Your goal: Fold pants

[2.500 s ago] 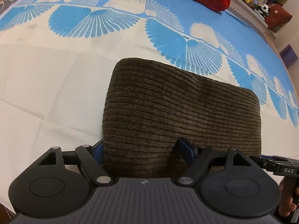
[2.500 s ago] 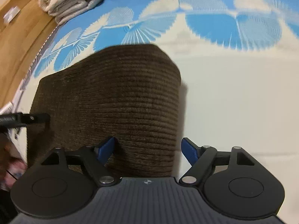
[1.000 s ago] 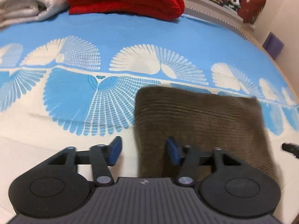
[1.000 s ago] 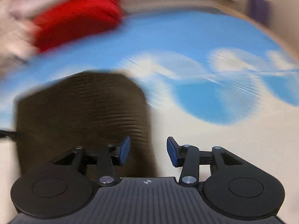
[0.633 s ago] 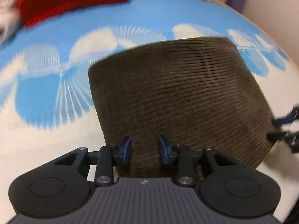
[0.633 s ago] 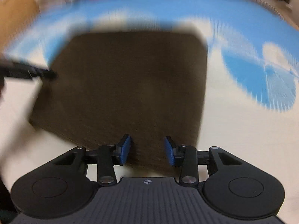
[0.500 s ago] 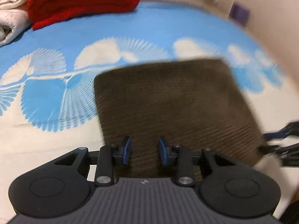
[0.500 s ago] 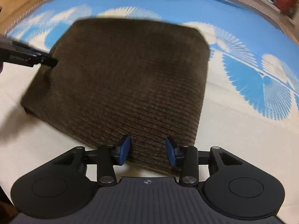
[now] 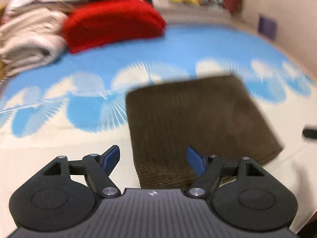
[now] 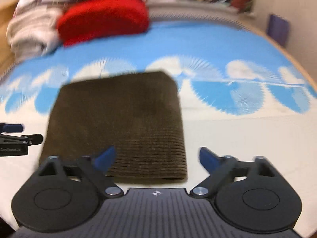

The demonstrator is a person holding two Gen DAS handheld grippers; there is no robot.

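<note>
Released pants point(image 9: 194, 119) before reopened tongs point(image 9: 153, 157)

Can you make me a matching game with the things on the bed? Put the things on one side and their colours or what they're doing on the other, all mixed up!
Things:
1. pants
2. blanket
3. towels
4. left tongs

Colours or states:
A. red
B. open, holding nothing
C. brown, folded flat
D. cream, stacked beside the red one

Pairs: 1-C, 2-A, 3-D, 4-B
</note>
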